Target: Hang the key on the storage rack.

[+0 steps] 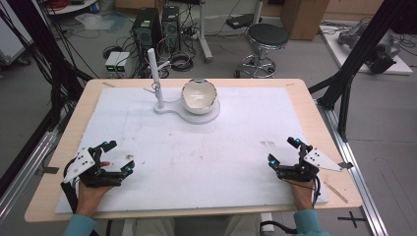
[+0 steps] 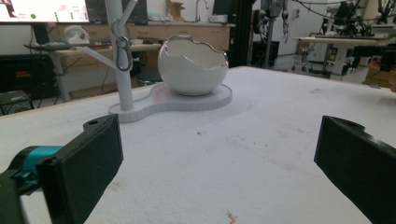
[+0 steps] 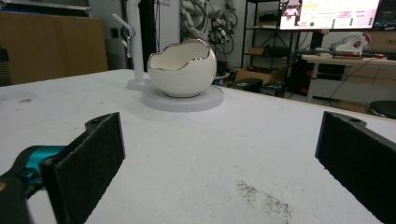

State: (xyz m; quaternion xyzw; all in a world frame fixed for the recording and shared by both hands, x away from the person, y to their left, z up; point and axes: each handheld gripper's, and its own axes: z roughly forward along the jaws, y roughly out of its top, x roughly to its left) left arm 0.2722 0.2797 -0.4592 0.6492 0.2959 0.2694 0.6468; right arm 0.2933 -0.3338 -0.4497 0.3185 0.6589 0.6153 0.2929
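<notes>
A white eggshell-shaped bowl (image 1: pixel 199 97) with a jagged silver rim sits on a white base (image 1: pixel 173 109) at the far middle of the table. A white post (image 1: pixel 155 76) with side hooks rises from the same base, and a metal ring (image 2: pixel 123 48) hangs on one hook. My left gripper (image 1: pixel 119 158) rests open near the front left of the white mat. At the front right my right gripper (image 1: pixel 284 152) is open too. Nothing lies between either pair of jaws. The bowl (image 2: pixel 193 65) (image 3: pixel 182 70) stands well ahead of both grippers.
A white foam mat (image 1: pixel 196 157) covers the wooden table (image 1: pixel 314 113); it carries smudges (image 1: pixel 268 144). A black stool (image 1: pixel 266 39), computer towers (image 1: pixel 147 27) and cables stand on the floor beyond the far edge. Black frame struts (image 1: pixel 351 64) rise at the right.
</notes>
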